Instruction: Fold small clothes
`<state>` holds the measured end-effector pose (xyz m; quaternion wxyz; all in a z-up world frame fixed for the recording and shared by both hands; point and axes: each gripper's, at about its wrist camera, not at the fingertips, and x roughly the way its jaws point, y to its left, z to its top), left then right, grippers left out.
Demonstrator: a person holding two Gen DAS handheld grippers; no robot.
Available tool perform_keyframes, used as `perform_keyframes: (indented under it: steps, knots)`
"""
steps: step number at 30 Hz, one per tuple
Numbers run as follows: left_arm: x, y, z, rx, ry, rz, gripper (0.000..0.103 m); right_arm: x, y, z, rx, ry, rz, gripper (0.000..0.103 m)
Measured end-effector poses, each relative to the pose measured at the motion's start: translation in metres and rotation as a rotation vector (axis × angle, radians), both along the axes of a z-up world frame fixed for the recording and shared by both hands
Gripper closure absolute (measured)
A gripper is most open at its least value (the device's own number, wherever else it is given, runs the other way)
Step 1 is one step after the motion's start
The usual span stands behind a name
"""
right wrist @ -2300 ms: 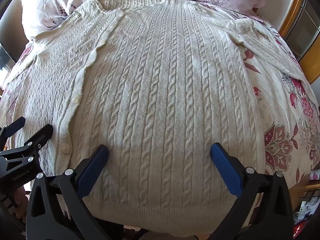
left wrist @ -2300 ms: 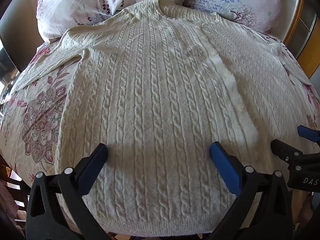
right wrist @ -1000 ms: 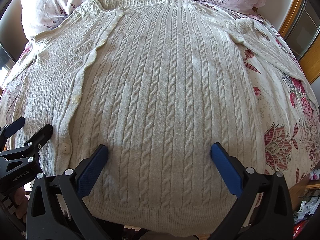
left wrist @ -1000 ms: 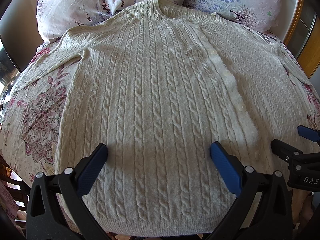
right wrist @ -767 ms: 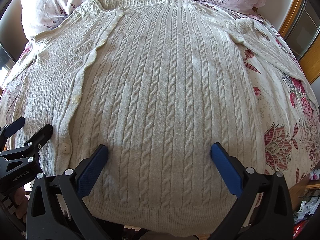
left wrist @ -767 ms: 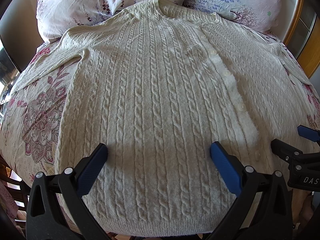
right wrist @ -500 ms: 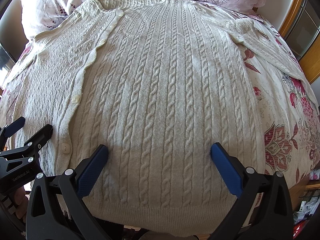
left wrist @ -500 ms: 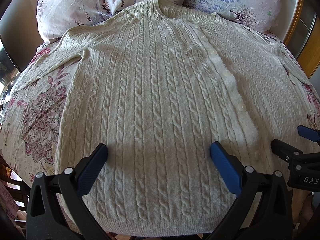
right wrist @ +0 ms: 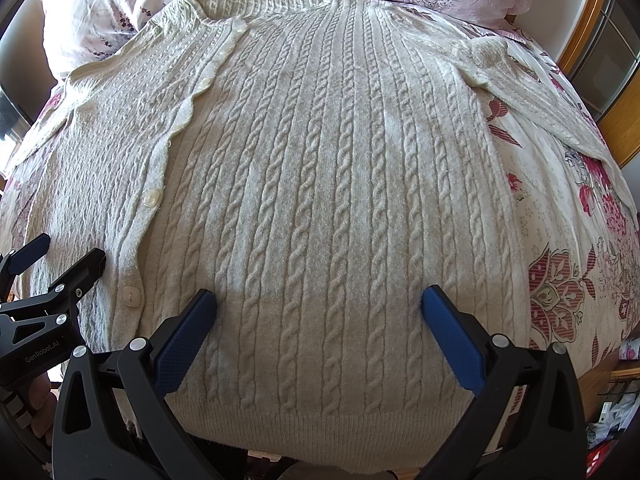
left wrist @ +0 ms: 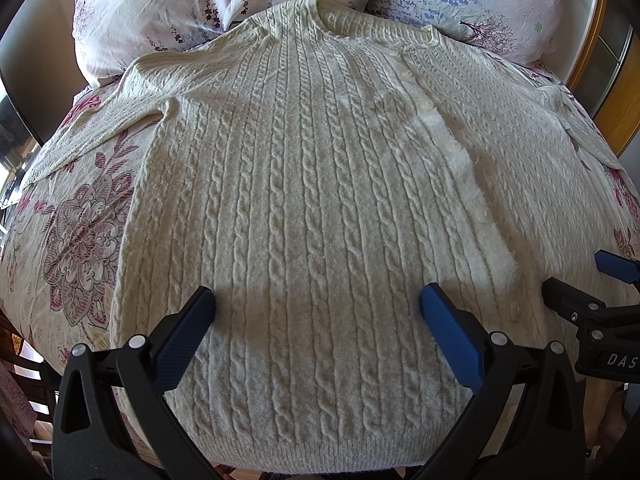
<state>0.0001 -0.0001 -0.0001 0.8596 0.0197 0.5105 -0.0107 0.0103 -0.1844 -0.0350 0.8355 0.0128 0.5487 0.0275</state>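
Note:
A cream cable-knit cardigan (left wrist: 304, 184) lies flat and buttoned on the bed, neck far, hem near, sleeves spread to both sides. It also fills the right wrist view (right wrist: 328, 184). My left gripper (left wrist: 316, 300) is open and empty just above the left half near the hem. My right gripper (right wrist: 318, 300) is open and empty above the right half near the hem. The right gripper also shows at the right edge of the left wrist view (left wrist: 580, 280), and the left gripper at the left edge of the right wrist view (right wrist: 56, 252).
A floral bedsheet (left wrist: 80, 232) covers the bed and shows on the right too (right wrist: 572, 240). Two pillows (left wrist: 168, 4) lie beyond the neckline. A wooden frame (right wrist: 600, 40) stands at the far right. The near bed edge runs just below the hem.

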Motion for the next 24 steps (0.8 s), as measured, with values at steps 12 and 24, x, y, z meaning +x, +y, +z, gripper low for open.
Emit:
perform_keyframes:
  steps: [12,24]
  knots:
    - [0.0000,0.0000,0.0000,0.000,0.000,0.000,0.002,-0.0002,0.0002,0.0000,0.000,-0.001,-0.001,0.001]
    - [-0.0002,0.0001,-0.0001,-0.001,0.000,0.001,0.002,0.0027,0.0000,-0.0004,0.000,-0.007,0.002,0.001]
